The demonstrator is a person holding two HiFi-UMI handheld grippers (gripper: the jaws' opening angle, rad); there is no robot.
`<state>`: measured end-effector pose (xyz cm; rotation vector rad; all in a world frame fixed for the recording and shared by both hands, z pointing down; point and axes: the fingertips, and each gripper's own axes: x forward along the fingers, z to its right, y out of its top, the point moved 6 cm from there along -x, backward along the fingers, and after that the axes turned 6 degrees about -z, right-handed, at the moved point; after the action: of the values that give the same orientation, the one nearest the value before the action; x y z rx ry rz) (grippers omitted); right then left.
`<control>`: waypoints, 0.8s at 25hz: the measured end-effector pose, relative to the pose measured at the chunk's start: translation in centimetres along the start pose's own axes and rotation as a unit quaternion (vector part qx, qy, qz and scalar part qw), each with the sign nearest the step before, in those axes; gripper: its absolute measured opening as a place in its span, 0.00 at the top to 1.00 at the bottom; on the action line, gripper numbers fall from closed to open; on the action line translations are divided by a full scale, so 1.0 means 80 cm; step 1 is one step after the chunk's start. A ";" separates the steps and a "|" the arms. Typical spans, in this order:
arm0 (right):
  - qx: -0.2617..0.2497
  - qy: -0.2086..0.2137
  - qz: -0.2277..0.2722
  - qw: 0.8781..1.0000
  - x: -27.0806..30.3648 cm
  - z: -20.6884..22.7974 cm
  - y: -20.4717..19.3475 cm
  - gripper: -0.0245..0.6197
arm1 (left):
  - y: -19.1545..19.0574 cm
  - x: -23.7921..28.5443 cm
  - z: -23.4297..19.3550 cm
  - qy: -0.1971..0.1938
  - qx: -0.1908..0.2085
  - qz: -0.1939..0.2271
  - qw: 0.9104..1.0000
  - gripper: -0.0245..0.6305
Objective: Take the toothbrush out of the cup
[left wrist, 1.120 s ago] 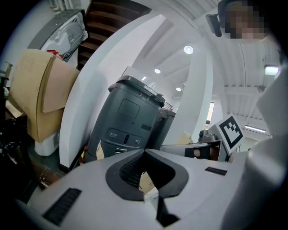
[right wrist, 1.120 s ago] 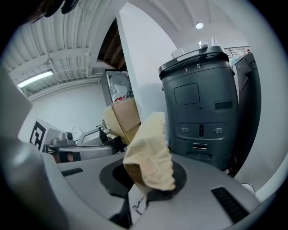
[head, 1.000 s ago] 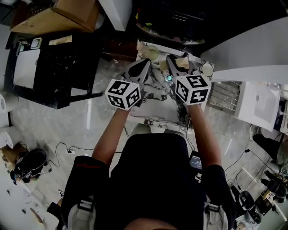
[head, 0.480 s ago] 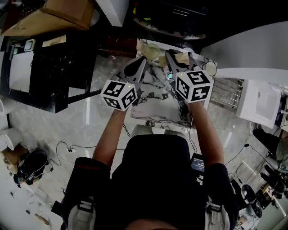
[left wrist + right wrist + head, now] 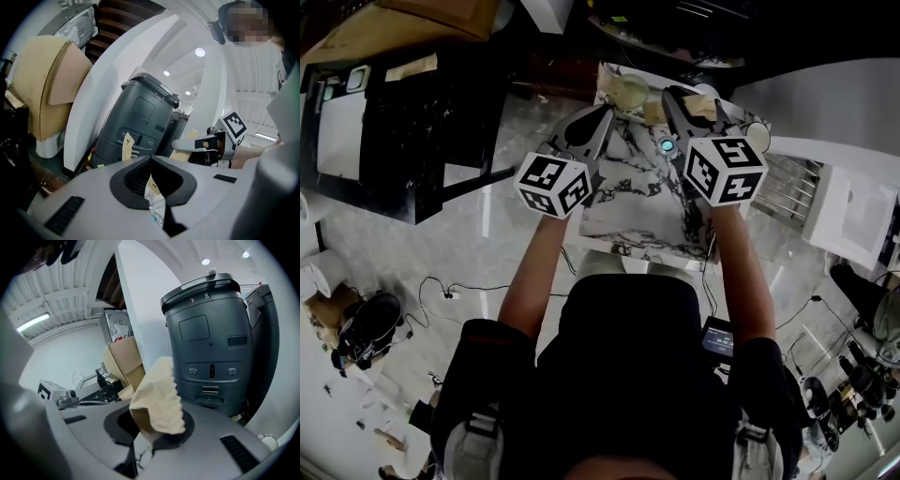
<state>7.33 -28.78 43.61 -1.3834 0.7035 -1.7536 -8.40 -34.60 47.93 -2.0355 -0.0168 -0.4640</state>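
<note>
A pale round cup (image 5: 630,91) stands at the far edge of the marble table (image 5: 637,206). My right gripper (image 5: 677,101) is shut on a tan paper packet (image 5: 157,401), which stands up out of its jaws and hides their tips (image 5: 151,436); I cannot tell whether a toothbrush is inside. In the head view the packet (image 5: 697,107) shows just right of the cup. My left gripper (image 5: 603,116) hangs to the cup's left, shut and empty (image 5: 151,163). Through its jaw window I glimpse a bit of tan paper and something clear.
A dark grey machine (image 5: 211,333) (image 5: 136,126) stands beyond the table beside a white curved wall. Cardboard boxes (image 5: 42,84) lie to the left. A black shelf unit (image 5: 403,122) sits left of the table, a white rack (image 5: 783,187) right. A small round object (image 5: 757,136) rests at the table's corner.
Both grippers have sunk a little toward the table, and the head view has shifted. The right gripper still holds the tan packet.
</note>
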 end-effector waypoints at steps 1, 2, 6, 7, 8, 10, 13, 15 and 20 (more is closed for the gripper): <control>0.000 -0.001 0.000 1.000 0.000 0.000 0.000 0.88 | -0.002 0.001 -0.002 0.000 0.001 -0.002 1.000 0.94; 0.000 -0.001 0.000 1.000 0.000 0.000 0.001 0.88 | -0.003 0.002 -0.003 0.000 0.001 -0.004 1.000 0.94; 0.002 0.000 0.000 1.000 0.002 -0.003 0.000 0.88 | -0.008 0.001 -0.014 0.008 -0.006 -0.006 1.000 0.94; 0.003 -0.001 0.000 1.000 0.001 -0.003 0.000 0.88 | -0.009 0.002 -0.017 0.010 -0.008 -0.007 1.000 0.94; 0.003 -0.001 -0.001 1.000 0.001 -0.003 0.001 0.88 | -0.009 0.004 -0.019 0.012 -0.009 -0.007 1.000 0.94; 0.004 -0.002 -0.002 1.000 0.000 -0.003 0.000 0.88 | -0.011 0.007 -0.021 0.012 -0.012 -0.007 1.000 0.92; 0.005 -0.003 -0.002 1.000 0.000 -0.001 -0.001 0.88 | -0.012 0.013 -0.026 0.016 -0.015 -0.002 1.000 0.83; 0.006 -0.005 -0.002 1.000 0.000 -0.001 -0.001 0.88 | -0.013 0.017 -0.032 0.017 -0.019 -0.001 1.000 0.79; 0.007 -0.006 -0.002 1.000 -0.003 -0.001 -0.002 0.88 | -0.016 0.031 -0.039 0.021 -0.030 -0.005 0.999 0.73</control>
<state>7.23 -28.53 43.60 -1.3856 0.6816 -1.7493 -7.37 -37.07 51.11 -2.0855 0.0125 -0.5191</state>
